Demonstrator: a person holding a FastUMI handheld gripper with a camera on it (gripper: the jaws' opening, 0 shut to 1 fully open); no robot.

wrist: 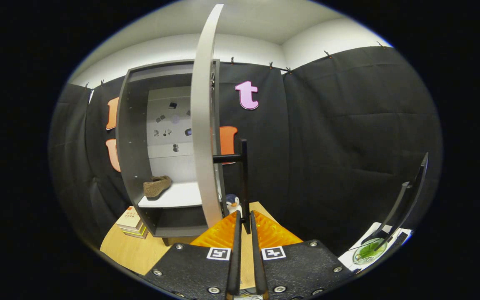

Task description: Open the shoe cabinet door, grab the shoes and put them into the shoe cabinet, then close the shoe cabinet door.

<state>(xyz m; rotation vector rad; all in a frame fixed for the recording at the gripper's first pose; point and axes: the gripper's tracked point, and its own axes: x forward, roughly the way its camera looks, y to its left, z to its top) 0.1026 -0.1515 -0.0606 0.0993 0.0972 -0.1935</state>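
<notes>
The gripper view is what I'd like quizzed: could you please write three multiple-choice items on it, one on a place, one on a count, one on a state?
1. Where does the shoe lie?
A. on the white shelf inside the cabinet
B. on the wooden table
C. on the stack of books

2. How many shoes show in the cabinet?
A. one
B. two
C. three

3. How is the cabinet door?
A. shut
B. open, edge-on to the camera
C. taken off

Key: 1 A, the shoe rests on the shelf of the cabinet. 2 A, a single brown shoe is visible. 3 B, the door stands open, its black handle between the tongs.
</notes>
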